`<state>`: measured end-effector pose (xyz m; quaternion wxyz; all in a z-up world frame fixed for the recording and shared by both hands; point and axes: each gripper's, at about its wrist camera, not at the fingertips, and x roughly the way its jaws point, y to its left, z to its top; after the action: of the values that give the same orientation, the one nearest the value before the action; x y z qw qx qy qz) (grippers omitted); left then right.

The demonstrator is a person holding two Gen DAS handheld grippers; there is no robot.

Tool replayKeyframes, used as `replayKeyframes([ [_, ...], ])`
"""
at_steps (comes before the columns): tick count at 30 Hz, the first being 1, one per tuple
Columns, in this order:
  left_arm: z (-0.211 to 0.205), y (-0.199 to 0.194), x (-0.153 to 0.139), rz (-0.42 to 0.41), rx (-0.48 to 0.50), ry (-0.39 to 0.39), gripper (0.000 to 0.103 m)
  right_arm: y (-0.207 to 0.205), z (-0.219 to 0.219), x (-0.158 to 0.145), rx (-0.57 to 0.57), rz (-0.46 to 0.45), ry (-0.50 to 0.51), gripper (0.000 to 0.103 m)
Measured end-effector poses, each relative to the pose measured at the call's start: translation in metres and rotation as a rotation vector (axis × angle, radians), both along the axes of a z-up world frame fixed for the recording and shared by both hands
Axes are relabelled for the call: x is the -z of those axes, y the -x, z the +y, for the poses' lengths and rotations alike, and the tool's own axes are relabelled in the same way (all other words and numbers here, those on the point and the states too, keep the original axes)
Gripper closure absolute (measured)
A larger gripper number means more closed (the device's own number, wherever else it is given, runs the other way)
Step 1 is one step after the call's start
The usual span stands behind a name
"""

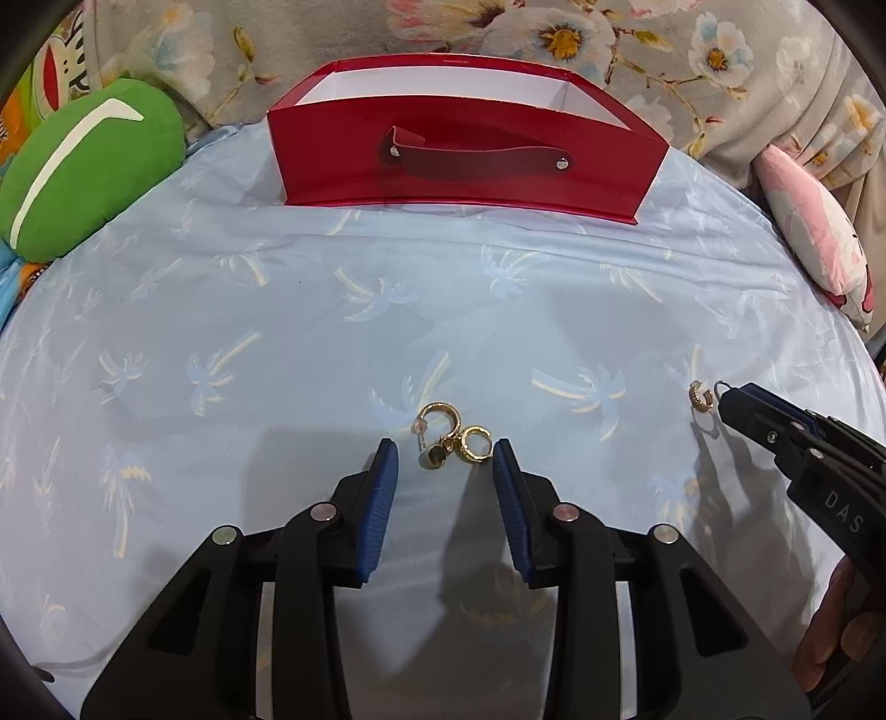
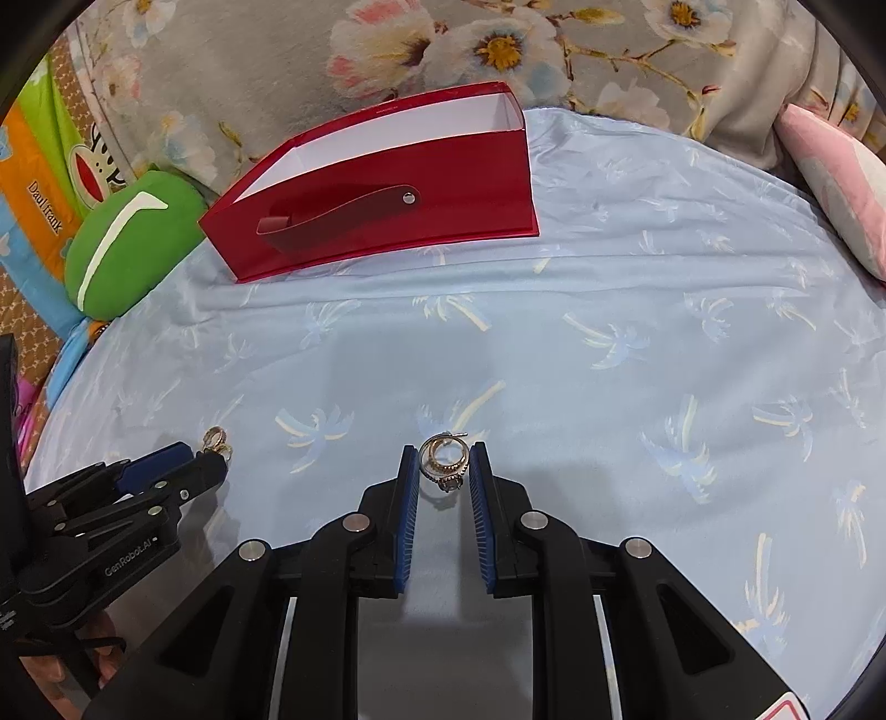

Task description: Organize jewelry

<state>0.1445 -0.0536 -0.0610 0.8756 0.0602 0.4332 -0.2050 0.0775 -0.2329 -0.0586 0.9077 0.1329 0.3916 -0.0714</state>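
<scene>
A small pile of gold hoop earrings (image 1: pixel 451 440) lies on the light-blue palm-print sheet, just ahead of my open left gripper (image 1: pixel 446 459), between its blue fingertips. It also shows in the right wrist view (image 2: pixel 217 441). A cluster of gold rings and a hoop (image 2: pixel 444 462) lies between the blue fingers of my right gripper (image 2: pixel 443 462), which stand slightly apart around it, touching or nearly so. That cluster shows in the left wrist view (image 1: pixel 699 397) at the right gripper's tip. An open red box (image 1: pixel 465 149) with a white inside stands at the far edge; it also shows in the right wrist view (image 2: pixel 382 188).
A green plush cushion (image 1: pixel 83 166) lies at the far left and a pink pillow (image 1: pixel 814 238) at the far right. Floral fabric (image 1: pixel 554 39) rises behind the red box. The sheet (image 1: pixel 332 332) stretches between the grippers and the box.
</scene>
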Motion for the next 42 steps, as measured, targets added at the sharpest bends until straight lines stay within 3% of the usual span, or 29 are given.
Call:
replayKeyframes([
  [8,-0.008,-0.001,-0.001,-0.001,0.007,0.001,0.07,0.001,0.001,0.0,-0.001,-0.001,0.001,0.086],
  [10,-0.012,0.001,-0.001,0.005,0.03,0.009,0.09,0.0,0.002,0.0,-0.003,-0.001,0.002,0.086],
  [14,-0.013,0.005,0.0,0.015,0.052,0.028,0.096,0.001,0.002,-0.001,-0.002,-0.002,0.001,0.086],
  [18,-0.014,0.009,0.0,0.037,0.088,0.069,0.098,0.001,0.002,-0.001,-0.004,-0.002,-0.002,0.086],
  [28,-0.02,0.005,0.001,0.044,0.061,0.068,0.097,0.002,0.002,-0.002,-0.003,-0.004,-0.004,0.086],
  [35,-0.021,0.007,-0.002,0.023,0.07,0.067,0.1,0.005,0.003,-0.005,-0.004,-0.012,-0.005,0.086],
  [42,-0.013,0.018,-0.024,-0.025,0.083,0.084,0.1,0.011,0.004,-0.017,-0.013,-0.039,0.002,0.086],
])
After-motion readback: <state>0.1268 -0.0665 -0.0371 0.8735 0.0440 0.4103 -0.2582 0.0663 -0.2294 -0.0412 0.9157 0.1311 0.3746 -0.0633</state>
